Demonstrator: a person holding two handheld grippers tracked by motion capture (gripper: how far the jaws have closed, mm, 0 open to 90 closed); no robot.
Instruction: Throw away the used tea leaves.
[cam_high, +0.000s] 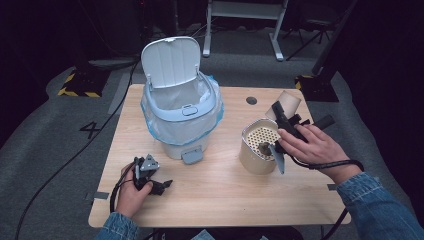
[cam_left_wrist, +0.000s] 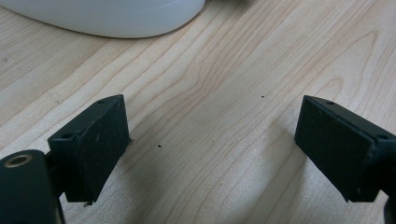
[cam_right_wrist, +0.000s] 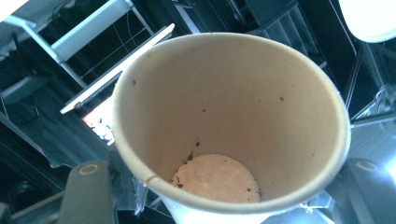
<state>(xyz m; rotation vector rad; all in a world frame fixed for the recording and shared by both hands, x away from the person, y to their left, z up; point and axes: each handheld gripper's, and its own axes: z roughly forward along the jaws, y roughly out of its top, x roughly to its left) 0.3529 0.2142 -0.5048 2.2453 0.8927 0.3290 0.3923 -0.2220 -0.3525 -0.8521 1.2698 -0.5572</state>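
Observation:
A brown paper cup (cam_high: 288, 101) is held tilted at the right of the table, above a beige canister (cam_high: 255, 152) with a perforated strainer insert (cam_high: 263, 134). My right gripper (cam_high: 283, 114) is shut on the cup. In the right gripper view the cup (cam_right_wrist: 224, 116) shows its inside, with a few dark specks on the bottom, and my right gripper (cam_right_wrist: 224, 200) has a jaw on either side of it. My left gripper (cam_high: 161, 187) rests on the table near the front left, open. In the left gripper view, bare wood lies between the jaws of my left gripper (cam_left_wrist: 212, 149).
A white pedal bin (cam_high: 182, 120) with a plastic liner stands at the table's middle left, its lid (cam_high: 170, 60) up. Its base (cam_left_wrist: 107, 18) is just ahead of the left gripper. A grommet hole (cam_high: 251, 100) sits in the table's back edge. Dark floor surrounds the table (cam_high: 220, 195).

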